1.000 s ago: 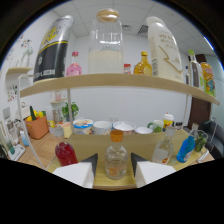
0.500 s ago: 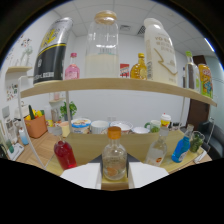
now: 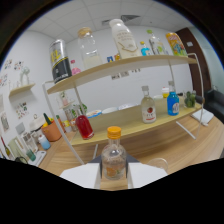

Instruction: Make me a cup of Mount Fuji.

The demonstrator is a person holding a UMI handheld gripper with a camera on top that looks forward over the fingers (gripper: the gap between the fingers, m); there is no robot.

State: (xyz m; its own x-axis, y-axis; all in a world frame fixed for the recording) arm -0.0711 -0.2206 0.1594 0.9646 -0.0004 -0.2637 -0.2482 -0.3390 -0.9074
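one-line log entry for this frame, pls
gripper: shut on small clear bottle with orange cap | bottle: lifted, view tilted | behind: lower shelf with red flask, blue bottle

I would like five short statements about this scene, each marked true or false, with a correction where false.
1. A clear bottle with an orange cap stands between the fingers of the tool. True.
2. The red flask-shaped bottle sits on the top shelf. False: it is on the lower shelf.
3. A blue bottle stands on the lower shelf. True.
4. The dark can lies on the wooden table. False: it stands on the top shelf.
5. An orange pot holds utensils. True.
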